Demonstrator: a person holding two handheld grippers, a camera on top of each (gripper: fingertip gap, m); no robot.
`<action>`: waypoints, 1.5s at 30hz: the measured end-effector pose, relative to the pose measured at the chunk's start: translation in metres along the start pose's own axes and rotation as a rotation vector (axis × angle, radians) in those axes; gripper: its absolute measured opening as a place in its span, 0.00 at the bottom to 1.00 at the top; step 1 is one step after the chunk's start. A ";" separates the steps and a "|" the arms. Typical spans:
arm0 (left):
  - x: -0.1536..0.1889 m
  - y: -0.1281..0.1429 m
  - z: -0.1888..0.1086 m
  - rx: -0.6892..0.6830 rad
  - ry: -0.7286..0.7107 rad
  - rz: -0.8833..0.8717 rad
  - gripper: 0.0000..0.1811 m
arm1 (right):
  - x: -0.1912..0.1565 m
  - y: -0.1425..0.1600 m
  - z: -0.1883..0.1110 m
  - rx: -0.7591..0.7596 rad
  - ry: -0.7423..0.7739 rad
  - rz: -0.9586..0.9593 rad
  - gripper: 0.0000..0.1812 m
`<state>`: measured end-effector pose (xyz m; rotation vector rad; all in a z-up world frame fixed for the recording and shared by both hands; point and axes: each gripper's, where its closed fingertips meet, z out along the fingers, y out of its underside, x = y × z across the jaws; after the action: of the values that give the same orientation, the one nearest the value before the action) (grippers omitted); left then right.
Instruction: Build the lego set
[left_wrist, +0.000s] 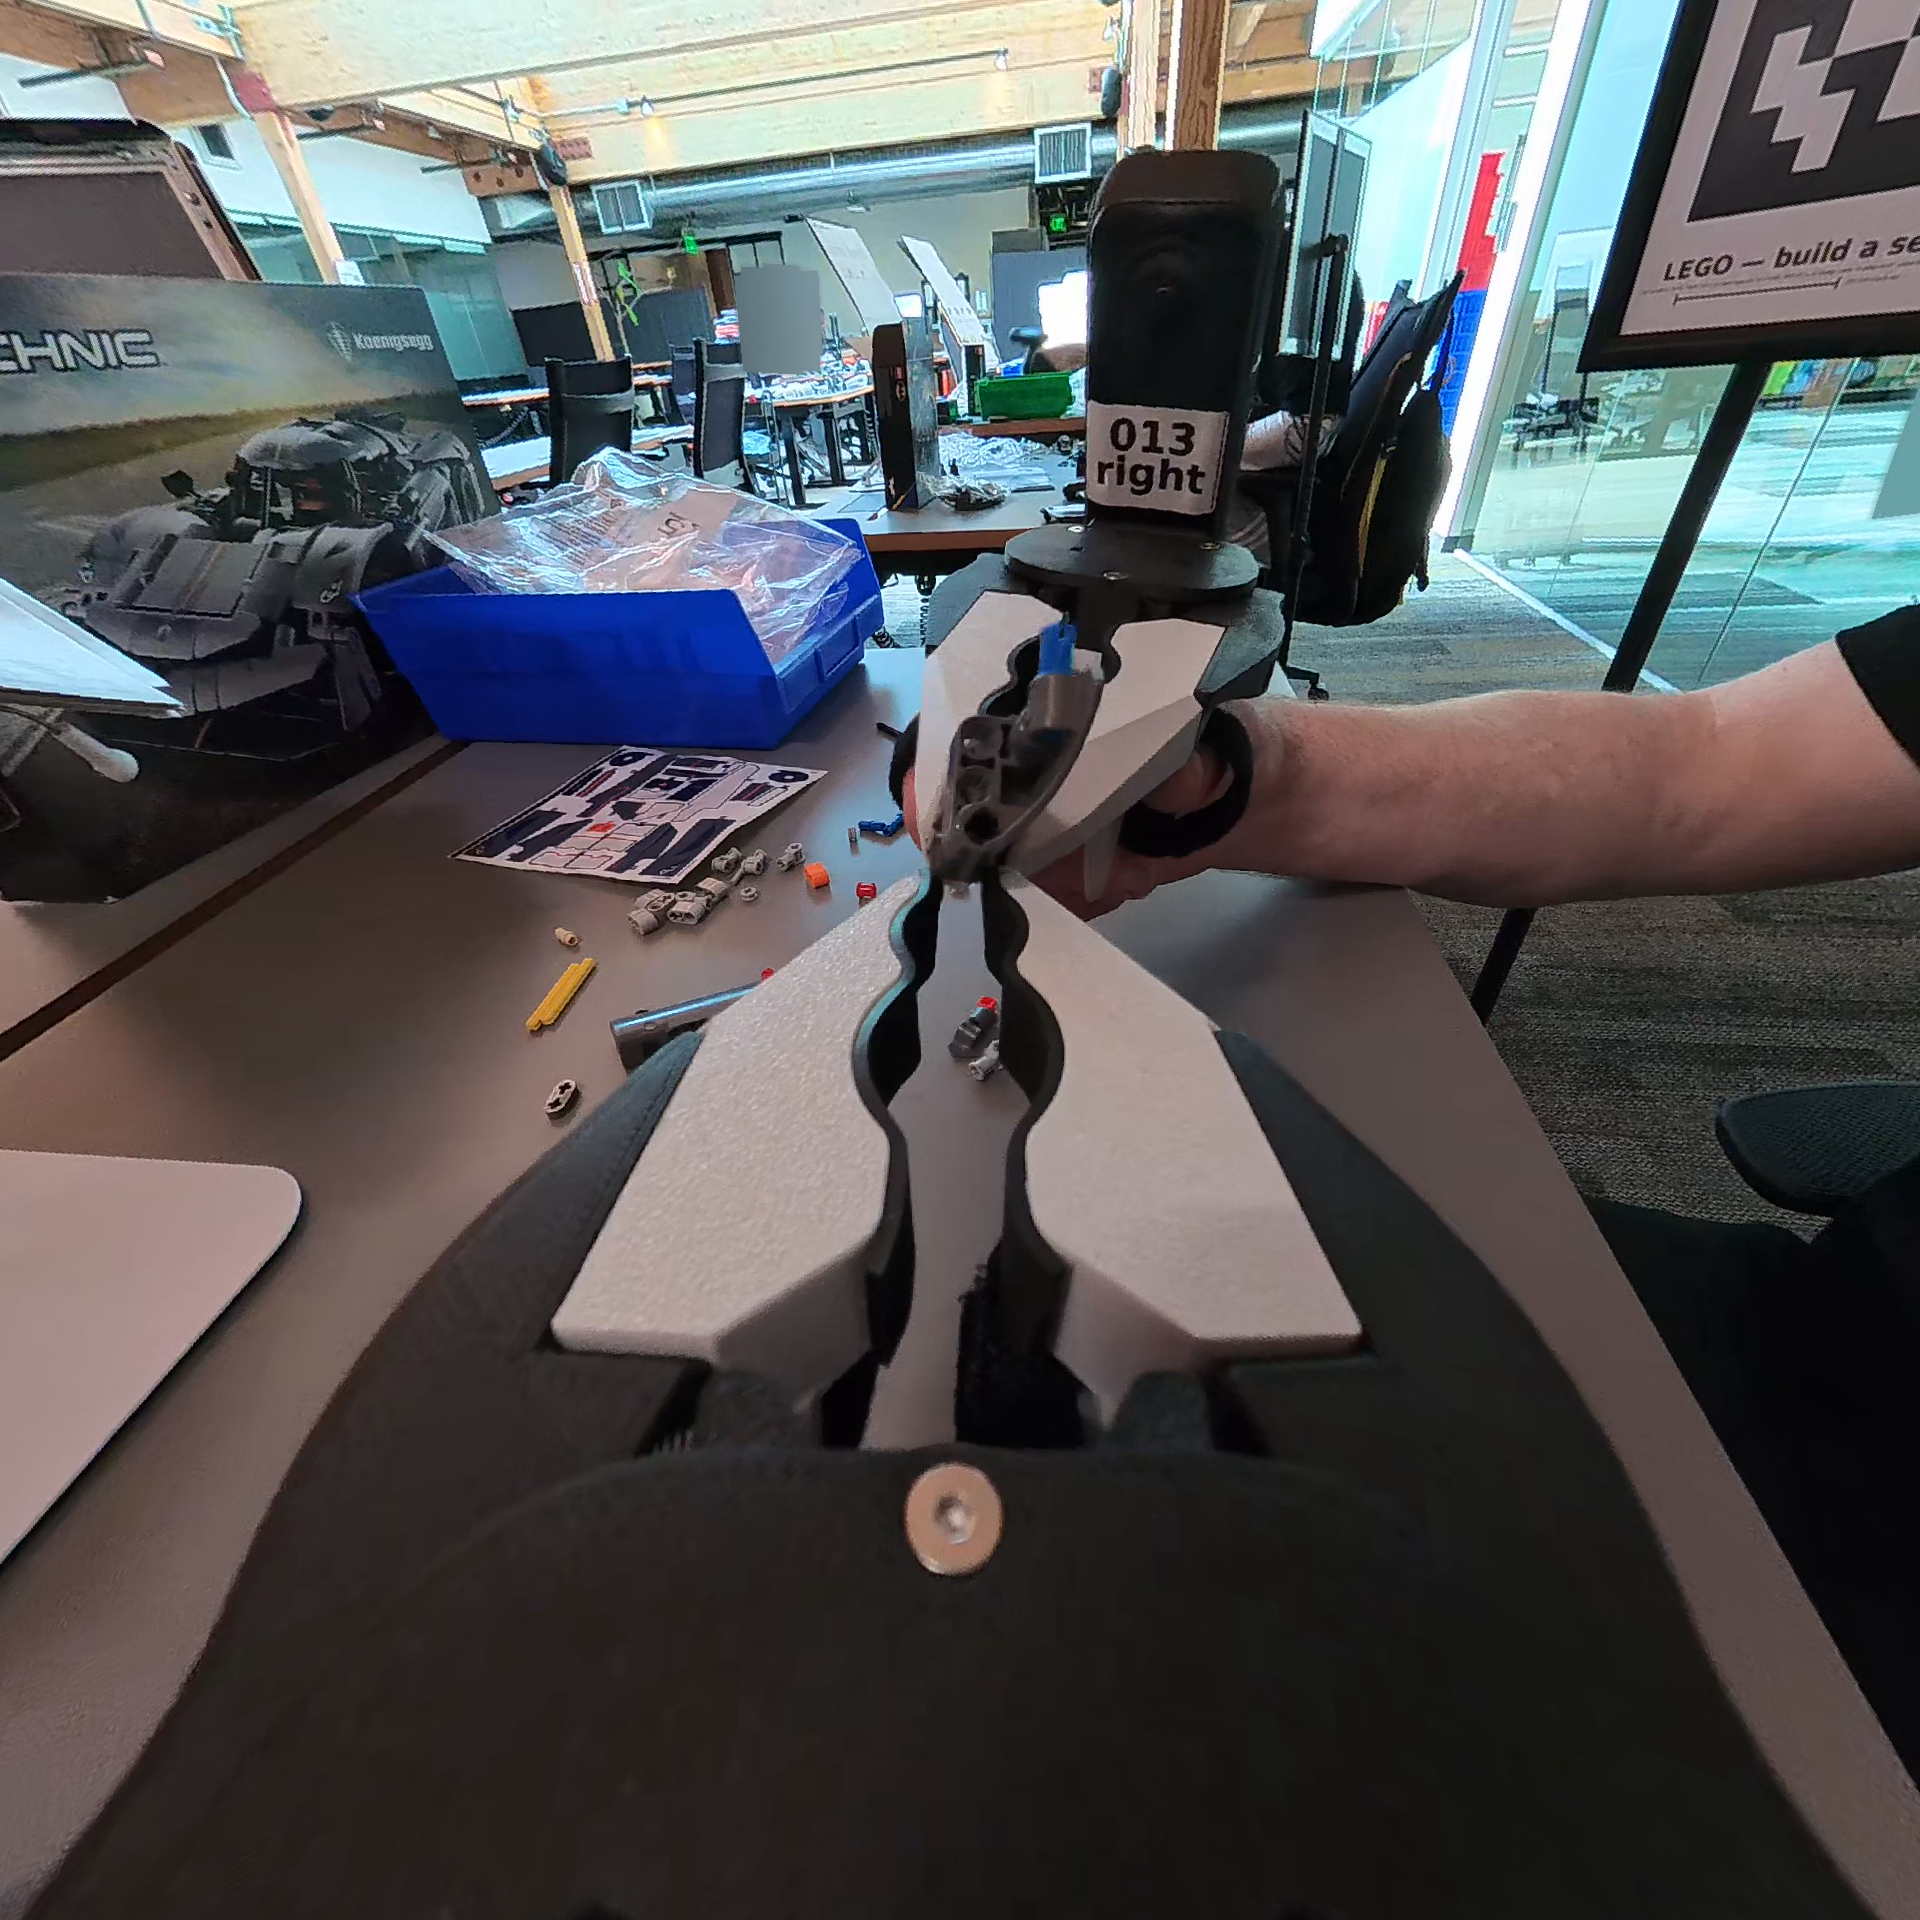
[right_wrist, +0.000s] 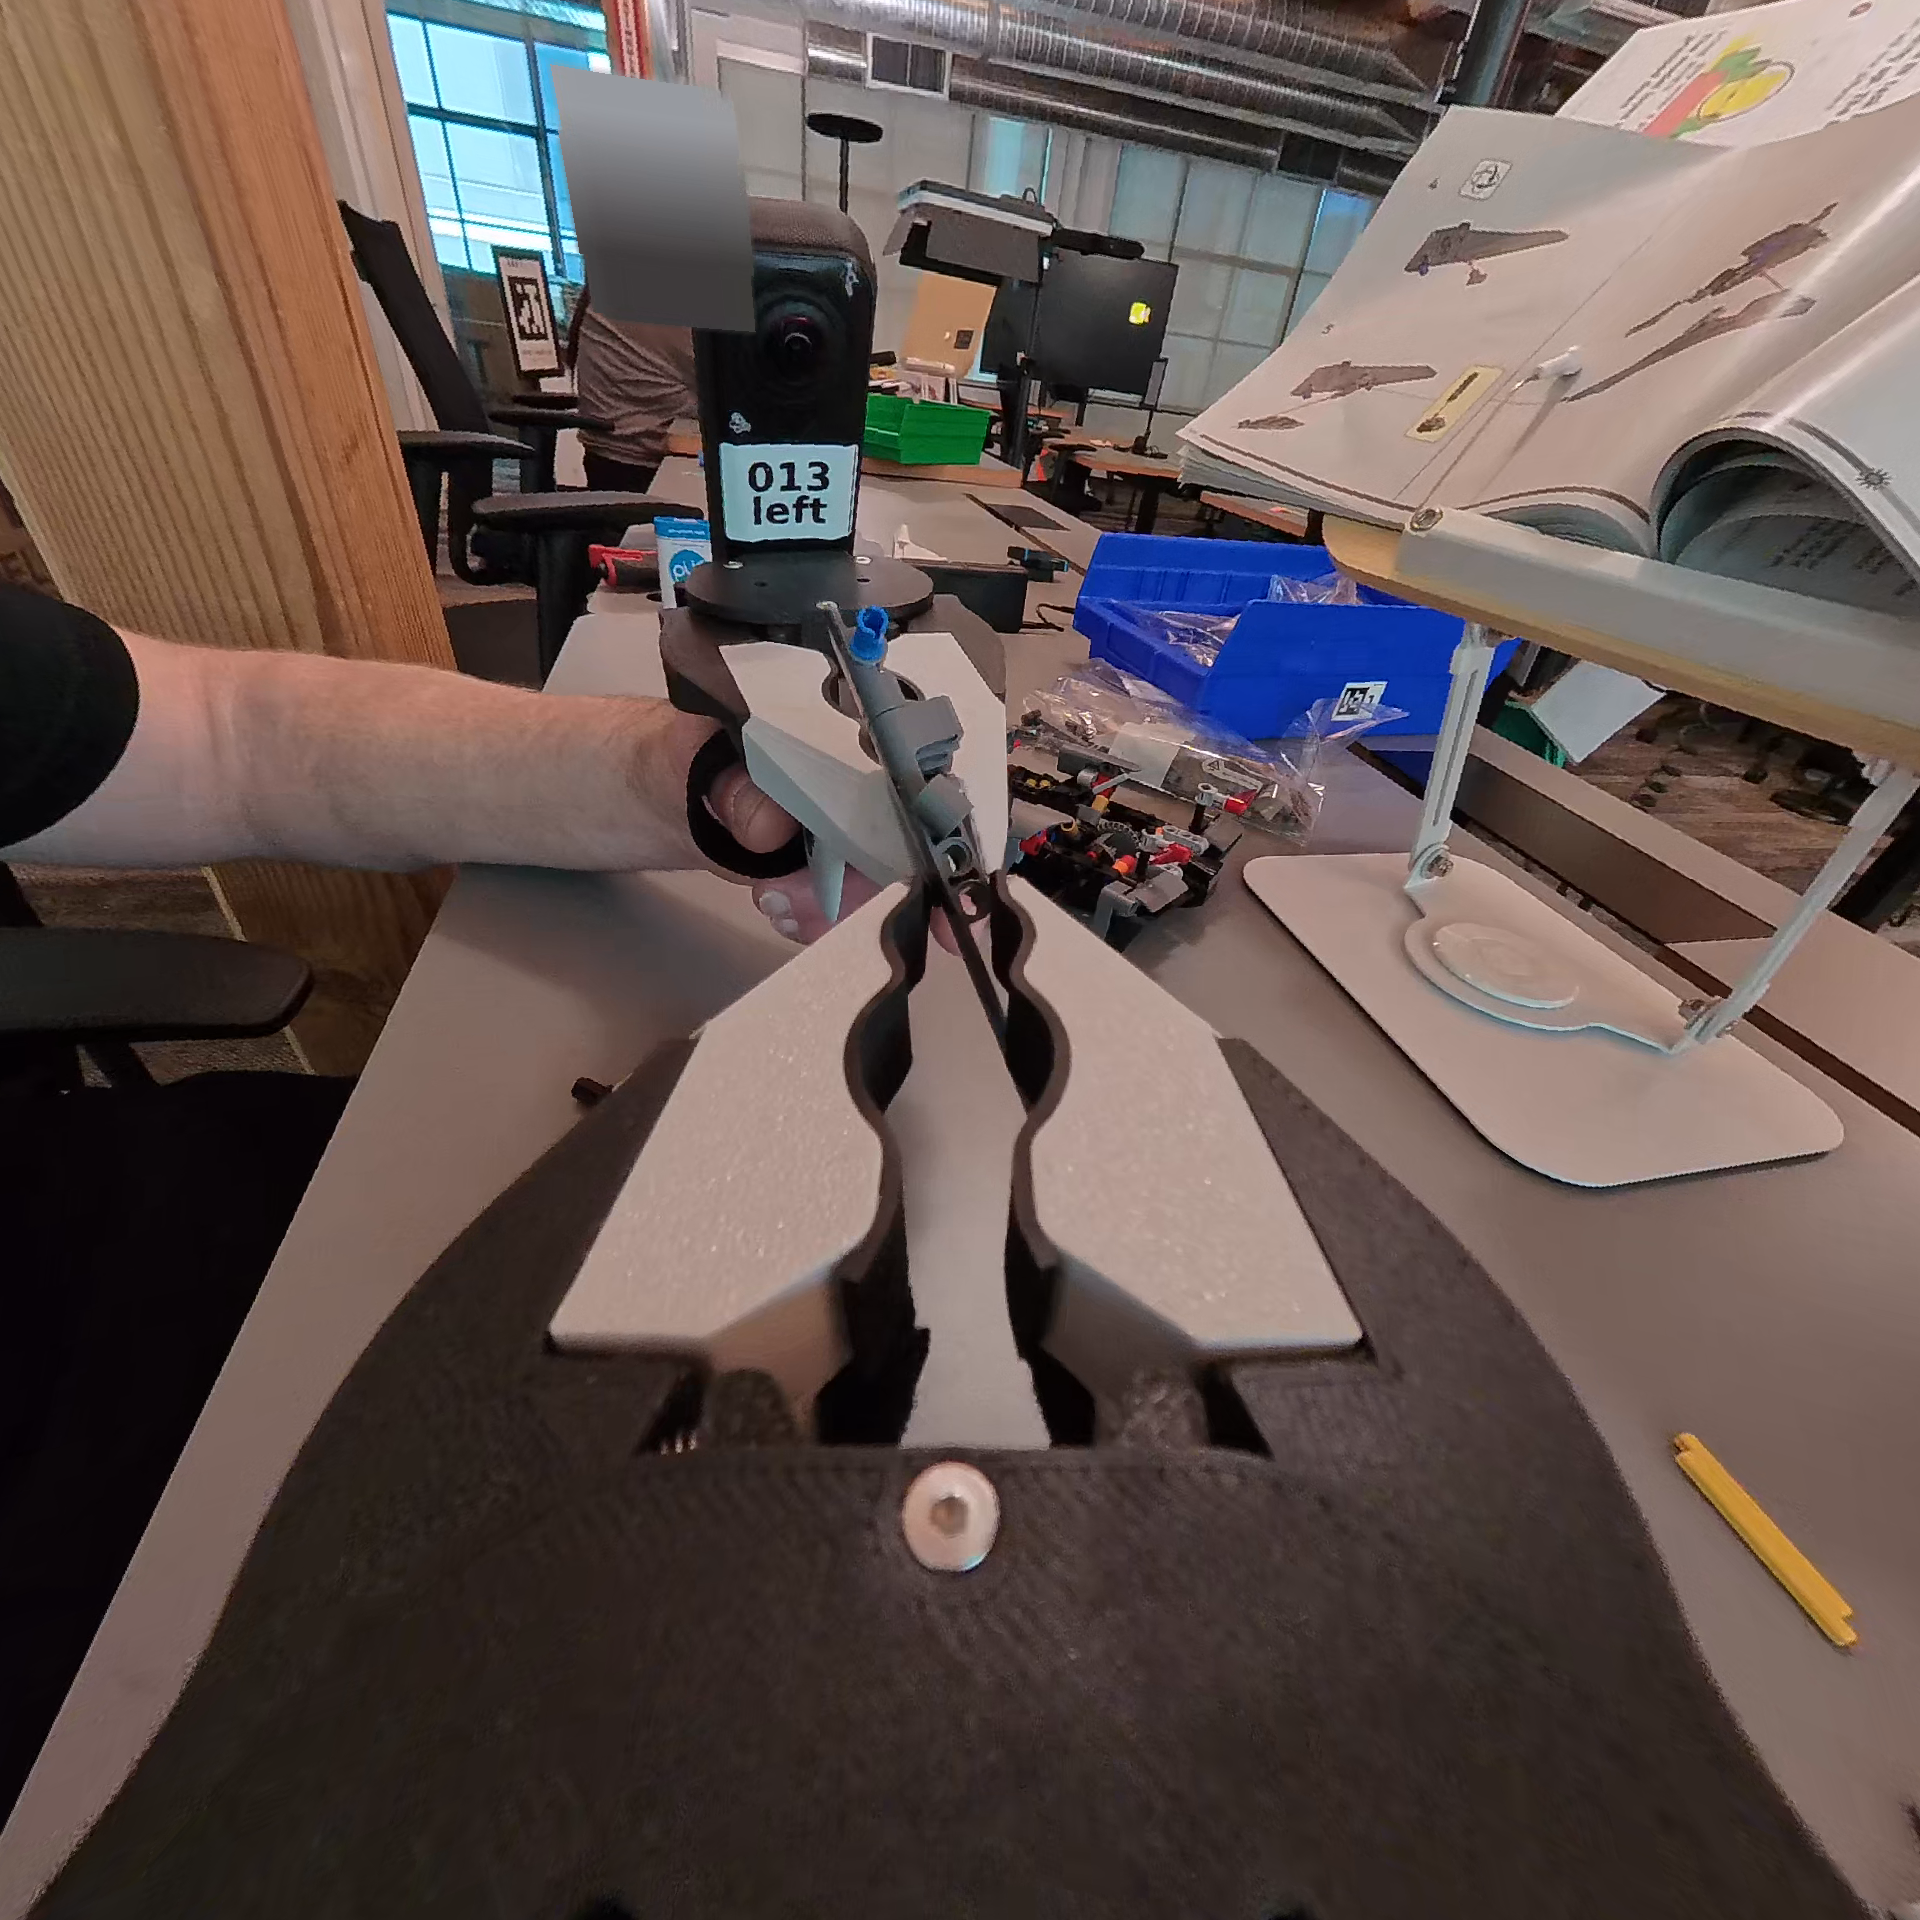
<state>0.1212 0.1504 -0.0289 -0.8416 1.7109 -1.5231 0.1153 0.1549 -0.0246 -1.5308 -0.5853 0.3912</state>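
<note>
A dark grey Technic sub-assembly with light grey connectors and a blue pin at its far end is held between both grippers above the grey table. My right gripper is shut on it along its length. My left gripper meets it tip to tip, its jaws closed on the beam's near end. In the right wrist view the assembly shows edge-on as a thin dark bar running through my right gripper and up in front of my left gripper.
Loose grey connectors, yellow axles, a sticker sheet, a blue bin and the set's box lie left. A part-built black chassis, parts bag, booklet stand and yellow axle sit right. Less than 4 cm separates the two grippers' tips.
</note>
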 end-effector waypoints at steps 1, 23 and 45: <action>-0.001 0.000 0.000 -0.001 -0.005 0.003 0.03 | 0.000 0.000 0.000 -0.002 0.001 0.000 0.04; 0.002 0.000 0.004 0.001 -0.016 0.036 0.05 | -0.004 0.015 0.006 -0.069 -0.034 0.030 0.02; 0.006 0.004 0.003 -0.090 -0.027 0.150 0.00 | 0.004 0.010 -0.003 -0.070 0.012 -0.037 0.13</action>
<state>0.1200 0.1441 -0.0341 -0.7575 1.7920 -1.3374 0.1215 0.1549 -0.0336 -1.5855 -0.6225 0.3363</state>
